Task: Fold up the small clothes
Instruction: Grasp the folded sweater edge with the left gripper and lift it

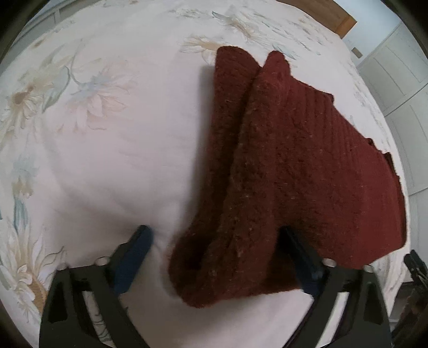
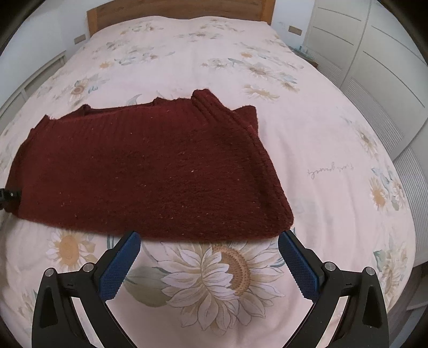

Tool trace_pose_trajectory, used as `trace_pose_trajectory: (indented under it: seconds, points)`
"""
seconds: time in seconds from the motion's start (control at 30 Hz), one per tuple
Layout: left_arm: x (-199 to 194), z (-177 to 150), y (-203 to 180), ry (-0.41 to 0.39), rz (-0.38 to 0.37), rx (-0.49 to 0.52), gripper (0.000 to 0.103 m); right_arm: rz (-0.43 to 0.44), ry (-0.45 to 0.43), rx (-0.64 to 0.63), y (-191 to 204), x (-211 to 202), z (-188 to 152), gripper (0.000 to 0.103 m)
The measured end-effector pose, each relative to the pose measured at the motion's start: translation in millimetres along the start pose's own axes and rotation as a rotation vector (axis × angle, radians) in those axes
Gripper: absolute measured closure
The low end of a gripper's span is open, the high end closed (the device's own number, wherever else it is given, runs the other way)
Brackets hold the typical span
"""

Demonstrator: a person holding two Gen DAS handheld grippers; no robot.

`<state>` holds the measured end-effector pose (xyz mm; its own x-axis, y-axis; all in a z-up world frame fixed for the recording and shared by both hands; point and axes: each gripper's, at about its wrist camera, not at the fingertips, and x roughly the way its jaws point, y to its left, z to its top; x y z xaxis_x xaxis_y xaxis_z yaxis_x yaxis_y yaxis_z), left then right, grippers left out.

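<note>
Straddling the near corner of a dark red knitted sweater (image 1: 281, 160), the left gripper (image 1: 216, 249) has its blue-padded fingers (image 1: 133, 257) spread, with the thick folded edge lying between them. The left pad stands clear of the wool; the right pad is partly hidden behind the knit, so contact there cannot be told, and nothing looks pinched yet. No earlier picture is on hand to judge motion.

The right gripper (image 2: 208, 263) hangs with its fingers (image 2: 120, 267) spread wide over a printed sunflower, just short of the sweater's (image 2: 149, 171) front hem, holding nothing.

Outward from there, the sweater lies roughly in the middle of a bed, on a pale floral duvet (image 2: 321, 139). It appears already folded at least once: a doubled, ribbed edge runs along its right side in the right wrist view, and two stacked layers show at the corner in the left wrist view. A wooden headboard (image 2: 182, 10) closes the far end.

The step in hand seems to be gripping the left end for another fold. To do it well, the left pads should close on both layers together, deep enough that the bulky knit does not slip. The right gripper should take the matching corner so the edges travel level.
</note>
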<state>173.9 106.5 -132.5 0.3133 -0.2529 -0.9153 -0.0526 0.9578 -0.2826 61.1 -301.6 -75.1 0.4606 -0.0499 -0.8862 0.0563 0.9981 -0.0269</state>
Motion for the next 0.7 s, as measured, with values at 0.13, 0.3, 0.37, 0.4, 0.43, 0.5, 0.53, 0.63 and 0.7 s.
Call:
trace_pose_trajectory:
  seconds: [0.13,0.3,0.37,0.4,0.43,0.5,0.53,0.63,0.7]
  points:
    - [-1,3,-5,0.029,-0.092,0.009,0.067,0.014,-0.007,0.007,3,-4,0,0.001]
    - [-10,0,-9,0.021,-0.115,-0.013,0.077,0.033,-0.024,0.014,-3,-9,0,0.001]
    - [-17,0,-16,0.012,-0.089,0.007,0.078,0.039,-0.033,0.031,-10,-11,-1,0.001]
    - [-24,-3,-19,0.009,-0.078,0.016,0.078,0.043,-0.037,0.042,-15,-12,-3,0.001]
    - [-27,-2,-23,0.007,-0.072,0.023,0.078,0.046,-0.040,0.049,-19,-12,-3,0.001]
    - [-35,3,-32,0.001,-0.066,0.035,0.078,0.054,-0.046,0.061,-26,-12,-5,0.001]
    - [-42,5,-36,-0.005,-0.064,0.043,0.078,0.058,-0.048,0.067,-29,-11,-6,0.001]
    - [-62,11,-48,-0.027,-0.064,0.057,0.079,0.076,-0.052,0.087,-41,-9,-10,0.001]
    - [-77,15,-62,-0.043,-0.076,0.064,0.079,0.094,-0.065,0.099,-51,-10,-12,0.001]
